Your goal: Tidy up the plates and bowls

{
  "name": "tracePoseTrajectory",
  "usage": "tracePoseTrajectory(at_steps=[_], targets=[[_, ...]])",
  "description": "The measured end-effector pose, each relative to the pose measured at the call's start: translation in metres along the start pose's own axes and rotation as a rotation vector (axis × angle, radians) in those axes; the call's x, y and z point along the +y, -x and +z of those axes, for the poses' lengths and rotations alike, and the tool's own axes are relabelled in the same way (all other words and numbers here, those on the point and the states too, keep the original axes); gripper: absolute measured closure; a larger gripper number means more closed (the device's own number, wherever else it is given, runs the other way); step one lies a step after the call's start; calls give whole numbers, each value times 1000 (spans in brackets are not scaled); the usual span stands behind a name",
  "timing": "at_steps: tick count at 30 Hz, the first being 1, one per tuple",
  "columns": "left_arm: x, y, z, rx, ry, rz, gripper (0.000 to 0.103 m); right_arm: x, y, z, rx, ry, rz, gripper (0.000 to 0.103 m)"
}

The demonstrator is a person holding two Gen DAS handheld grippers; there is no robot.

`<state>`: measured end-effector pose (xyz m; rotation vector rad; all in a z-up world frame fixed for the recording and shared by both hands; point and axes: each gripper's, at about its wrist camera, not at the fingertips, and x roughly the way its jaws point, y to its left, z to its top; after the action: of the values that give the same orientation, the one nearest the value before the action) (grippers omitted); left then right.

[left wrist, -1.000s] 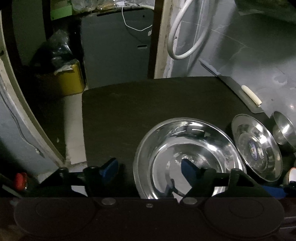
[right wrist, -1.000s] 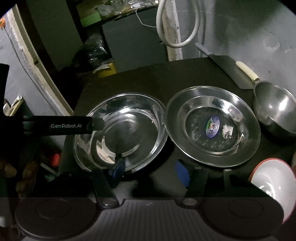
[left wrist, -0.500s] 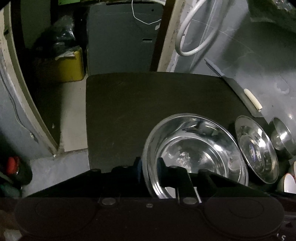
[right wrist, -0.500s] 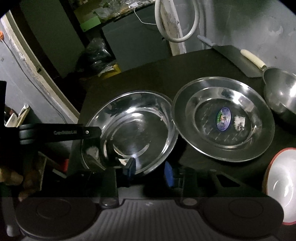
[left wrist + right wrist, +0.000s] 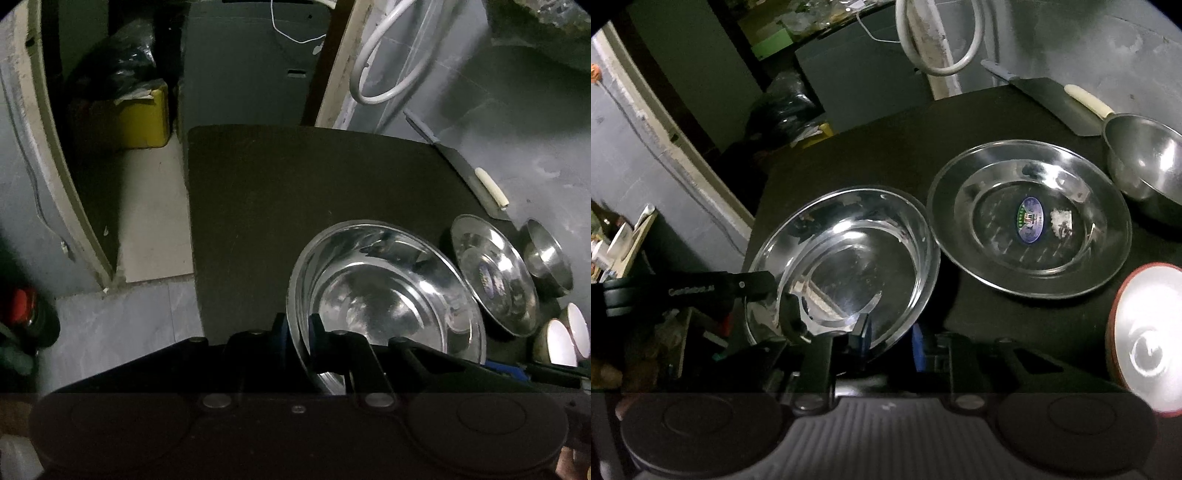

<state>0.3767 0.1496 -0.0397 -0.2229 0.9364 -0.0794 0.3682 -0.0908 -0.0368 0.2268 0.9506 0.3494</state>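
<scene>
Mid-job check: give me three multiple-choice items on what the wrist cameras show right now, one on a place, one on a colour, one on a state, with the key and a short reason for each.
1. Where does the stickered steel plate lie relative to the big steel plate?
A. To its right
B. Stacked inside it
C. To its left

2. What colour is the rim of the white bowl at the right edge of the right wrist view?
A. Blue
B. Red
C. Yellow

3. What is the left tool doing?
A. Hanging open above the table
B. Shut on the big steel plate's rim
C. Holding the knife

Key: 1 A, the two plates lie side by side, the stickered one to the right. 2 B, a red band edges the white bowl. 3 B, the blue pads sit on either side of the plate's rim.
</scene>
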Motion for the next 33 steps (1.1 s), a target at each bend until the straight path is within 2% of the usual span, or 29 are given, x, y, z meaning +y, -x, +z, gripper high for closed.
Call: tracePoseTrajectory(at_steps=[10, 17, 26, 33], targets=[[-6, 40, -28, -47, 41, 21, 90, 5, 28, -10, -31, 54, 56, 78], [-30, 71, -43, -86, 35, 32, 90, 1, 59, -18, -55, 80, 73, 78], [-66, 92, -87, -33, 13, 51, 89, -17, 98, -52, -9, 112, 73, 78], [-84, 103, -126, 19, -8, 109, 87, -25, 114, -81, 44, 140, 83, 78]])
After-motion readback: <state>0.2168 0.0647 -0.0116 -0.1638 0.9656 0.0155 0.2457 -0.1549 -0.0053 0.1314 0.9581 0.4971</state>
